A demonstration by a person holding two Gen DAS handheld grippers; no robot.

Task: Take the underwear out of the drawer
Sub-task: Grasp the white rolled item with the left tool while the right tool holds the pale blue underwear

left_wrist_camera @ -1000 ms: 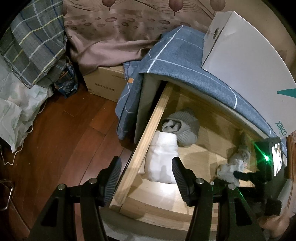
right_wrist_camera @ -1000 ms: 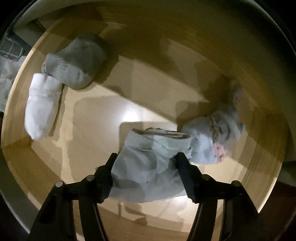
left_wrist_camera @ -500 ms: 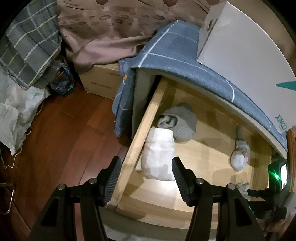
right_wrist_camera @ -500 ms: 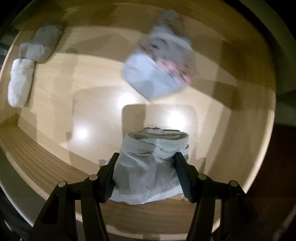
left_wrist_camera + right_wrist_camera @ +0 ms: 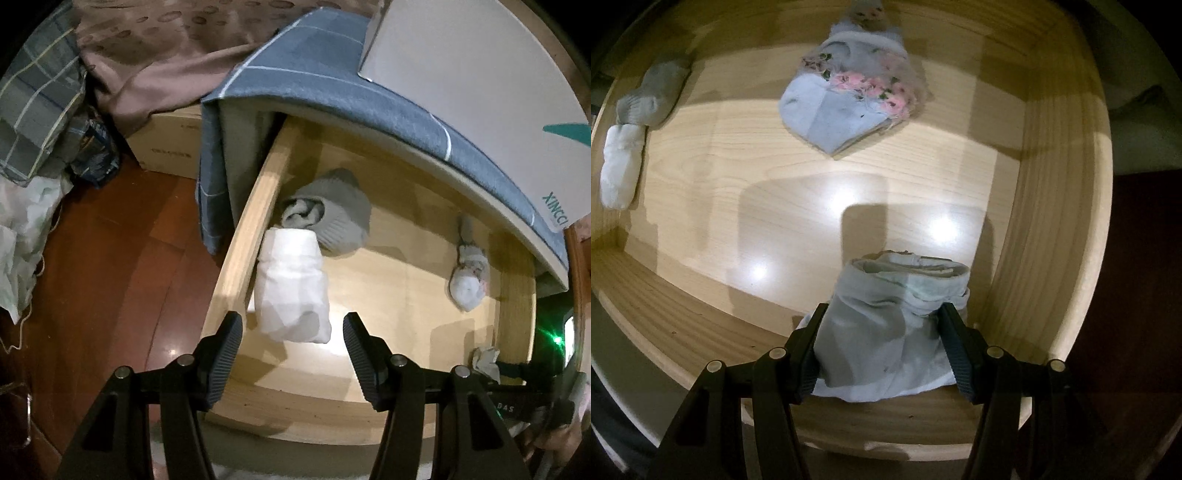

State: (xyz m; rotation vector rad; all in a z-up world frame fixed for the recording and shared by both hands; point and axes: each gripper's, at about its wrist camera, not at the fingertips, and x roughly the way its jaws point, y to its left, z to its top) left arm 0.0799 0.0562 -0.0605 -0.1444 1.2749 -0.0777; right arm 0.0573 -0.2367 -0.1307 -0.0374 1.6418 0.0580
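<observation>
The wooden drawer (image 5: 236, 258) stands pulled open. My right gripper (image 5: 882, 343) is shut on a pale grey-blue rolled underwear (image 5: 894, 317) and holds it above the drawer's front right corner; it also shows in the left wrist view (image 5: 485, 360). Inside the drawer lie a white rolled piece (image 5: 291, 284), a grey rolled piece (image 5: 332, 210) and a light blue floral piece (image 5: 849, 103). My left gripper (image 5: 291, 354) is open and empty, above the drawer's front left, just in front of the white piece.
A blue checked cloth (image 5: 332, 88) drapes the cabinet top under a white box (image 5: 480, 81). A cardboard box (image 5: 166, 140), brown bedding (image 5: 155, 48) and a plaid cloth (image 5: 33, 103) lie to the left. Red-brown wood floor (image 5: 110, 277) is beside the drawer.
My right gripper has lifted the grey-blue underwear off the drawer floor and drawn it back to the front right corner. My left gripper has moved a little closer to the drawer.
</observation>
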